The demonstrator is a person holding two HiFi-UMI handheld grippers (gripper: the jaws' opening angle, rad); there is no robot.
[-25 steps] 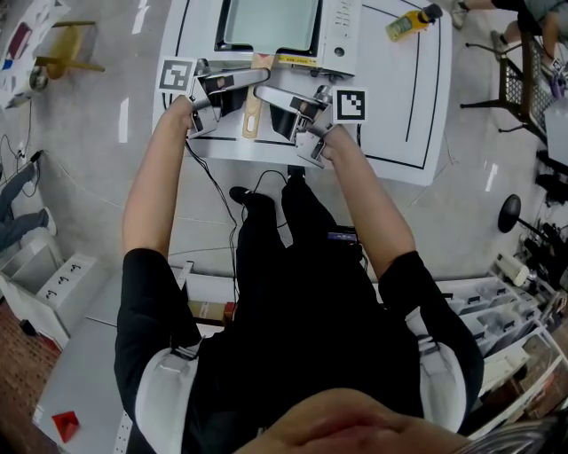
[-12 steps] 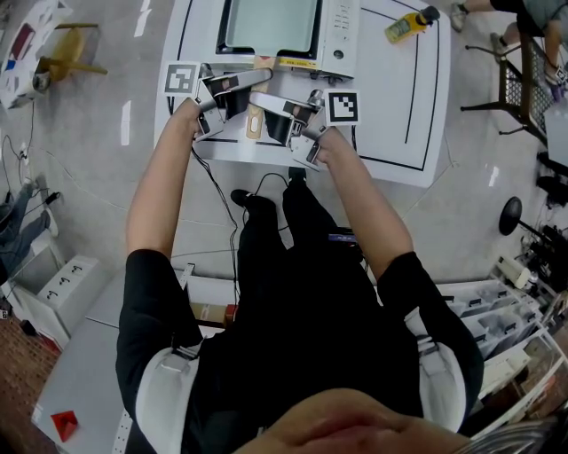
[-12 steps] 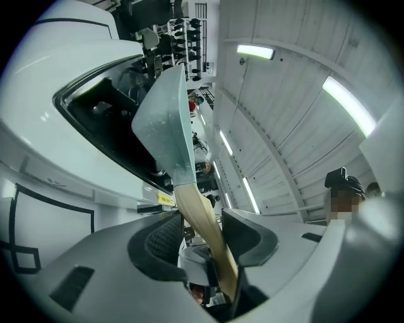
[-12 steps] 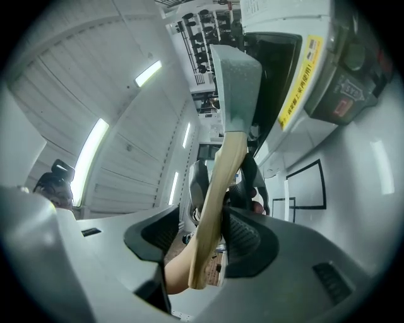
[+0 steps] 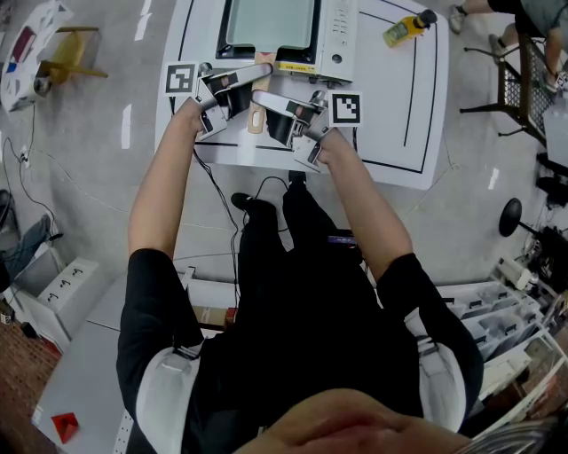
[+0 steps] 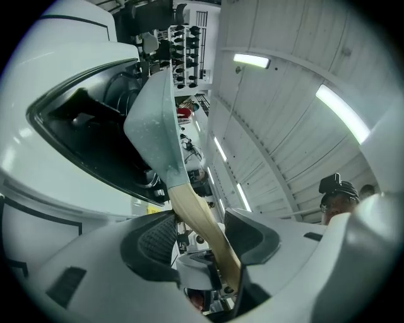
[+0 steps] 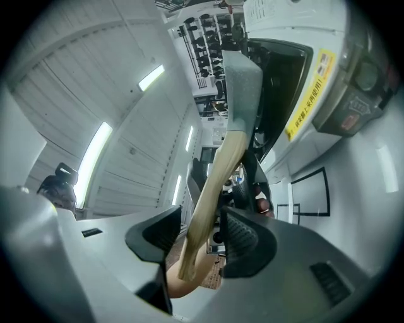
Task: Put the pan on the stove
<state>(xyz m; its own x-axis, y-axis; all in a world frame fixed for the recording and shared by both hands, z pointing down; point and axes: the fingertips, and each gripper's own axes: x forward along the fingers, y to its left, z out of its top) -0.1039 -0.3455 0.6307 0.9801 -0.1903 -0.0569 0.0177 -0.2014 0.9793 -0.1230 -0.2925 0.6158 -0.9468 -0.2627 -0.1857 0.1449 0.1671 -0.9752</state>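
The pan (image 5: 271, 22), grey and square, lies on the white stove (image 5: 337, 35) at the table's far side. Its pale wooden handle (image 5: 256, 113) points toward me. My left gripper (image 5: 256, 78) reaches in from the left with the handle (image 6: 196, 211) between its jaws. Those jaws are opening: the handle lies against the right pad, with a gap at the left pad. My right gripper (image 5: 264, 100) comes from the right, lower on the handle (image 7: 214, 176). Its jaws are closing, and a gap still shows beside the handle.
The stove stands on a white table (image 5: 399, 115) marked with black lines. A yellow bottle (image 5: 404, 25) lies at the back right. A cable (image 5: 213, 186) hangs off the front edge. A dark chair (image 5: 524, 80) stands to the right and a yellow stool (image 5: 67, 49) to the left.
Both grippers have shifted slightly inward around the handle; the right one has moved a little left. The pan stays on the stove.
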